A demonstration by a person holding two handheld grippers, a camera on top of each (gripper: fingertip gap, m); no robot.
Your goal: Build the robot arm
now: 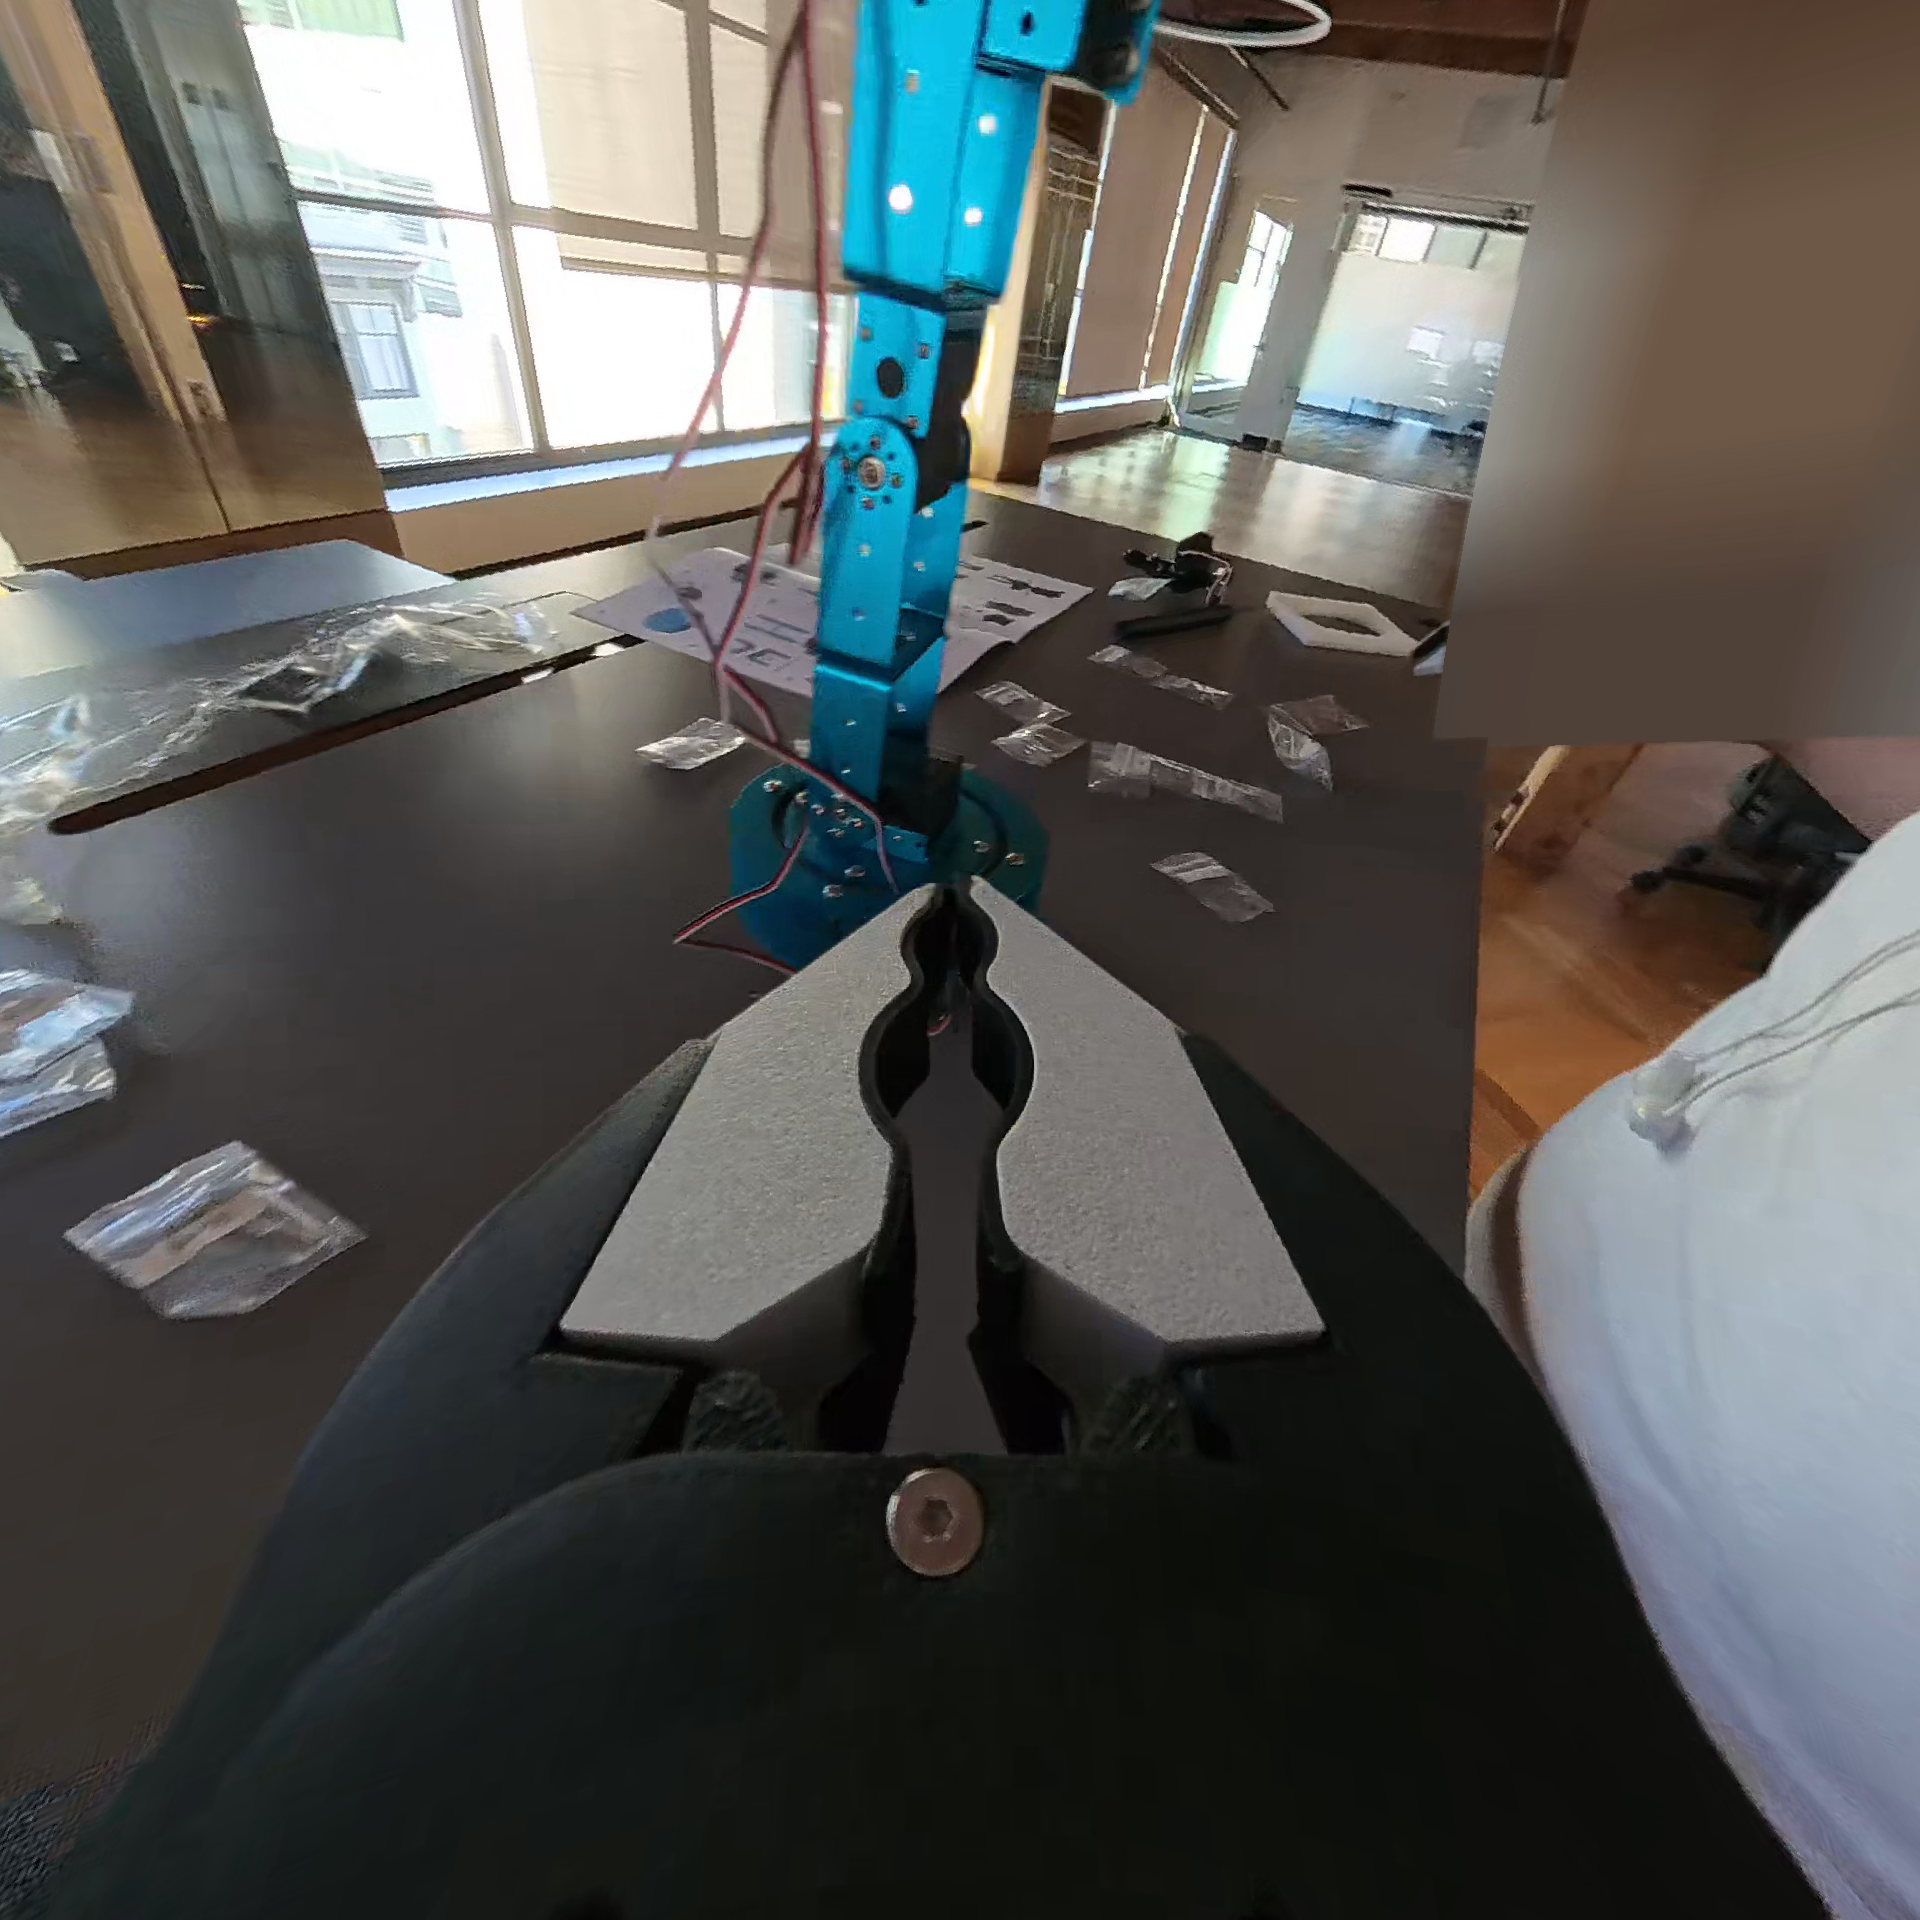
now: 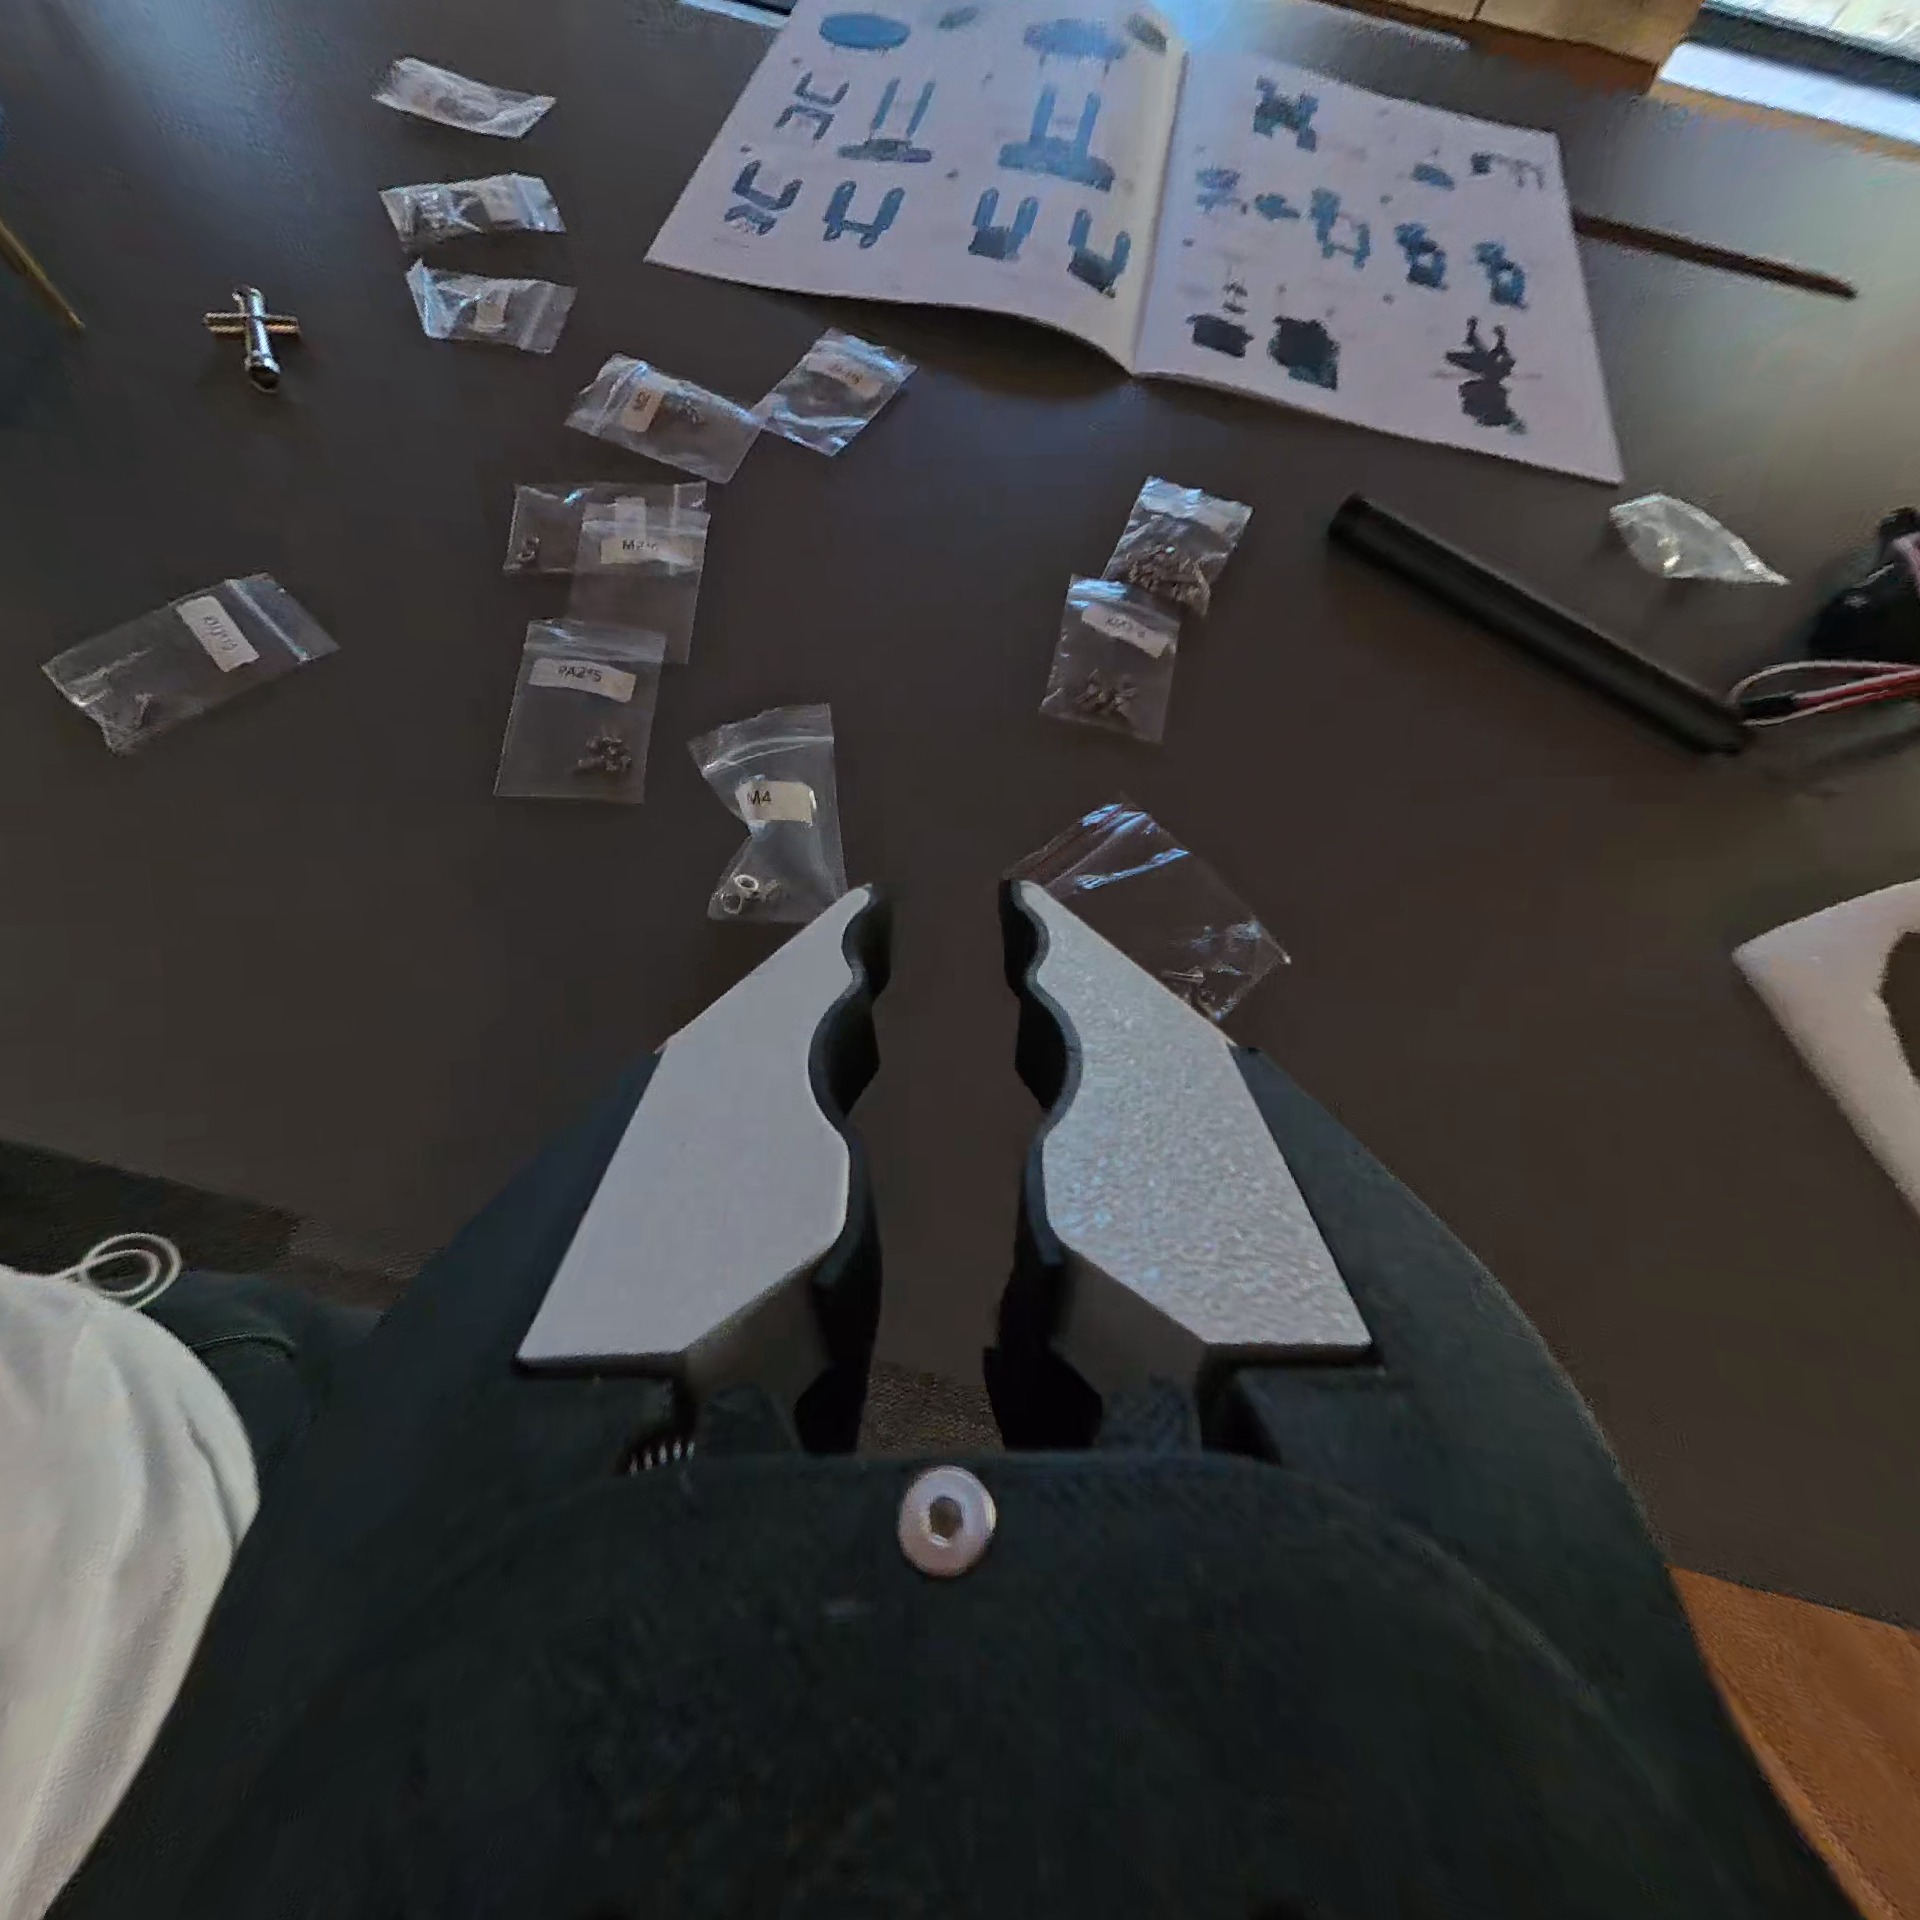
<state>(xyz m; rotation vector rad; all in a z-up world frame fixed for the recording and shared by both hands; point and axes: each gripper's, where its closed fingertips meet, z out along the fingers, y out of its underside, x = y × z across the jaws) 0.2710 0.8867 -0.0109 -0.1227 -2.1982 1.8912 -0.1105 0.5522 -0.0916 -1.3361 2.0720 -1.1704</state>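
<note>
A small blue metal robot arm (image 1: 883, 623) stands upright on a round blue base plate (image 1: 774, 831) on the dark table (image 1: 416, 987). Red wires (image 1: 727, 416) hang along it. My left gripper (image 1: 951, 902) is shut with its tips pinching the near rim of that base plate; a bit of wire shows in the gap behind the tips. My right gripper (image 2: 940, 914) is open and empty, held above the table (image 2: 312, 987). It sits between a small plastic bag with washers (image 2: 774, 821) on its left and a clear bag of screws (image 2: 1164, 904) on its right.
Several small bags of hardware (image 2: 582, 707) lie scattered on the table, with an open instruction booklet (image 2: 1143, 208) beyond them. A cross wrench (image 2: 255, 330), a black tube (image 2: 1527, 623), a white foam piece (image 2: 1829, 1018) and a wired part (image 2: 1870, 623) lie around. A person's white shirt (image 1: 1714, 1351) is close on the right. Left tips to right tips: about 50 centimeters. Between my right fingertips and the white foam piece (image 2: 1829, 1018) there is roughly 25 centimeters. It turns up in the left wrist view (image 1: 1326, 638) as well.
</note>
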